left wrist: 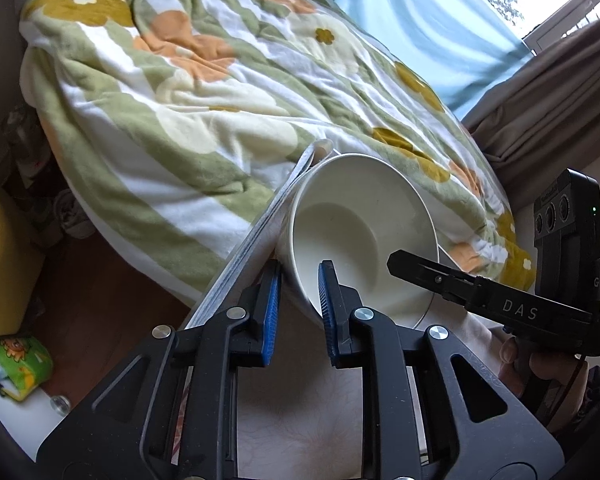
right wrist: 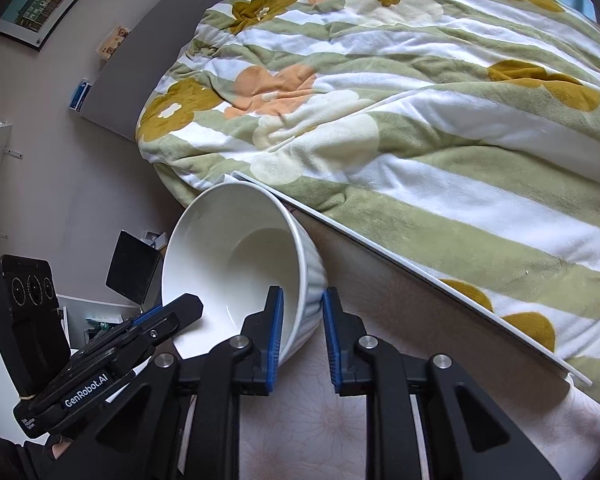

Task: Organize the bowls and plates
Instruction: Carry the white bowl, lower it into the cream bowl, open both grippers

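The round white bowl sits tipped up in the middle of both frames. The left gripper and the right gripper each pinch its rim. Behind it, a flowery green blanket covers the bed.

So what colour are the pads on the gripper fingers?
Blue pads on black fingers, clearest in the right wrist view.

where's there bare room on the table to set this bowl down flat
Bare tabletop lies right of the bowl, between it and the table's white edge by the bed. The bowl's left side is crowded: the left hand-held gripper and a plate sit there.
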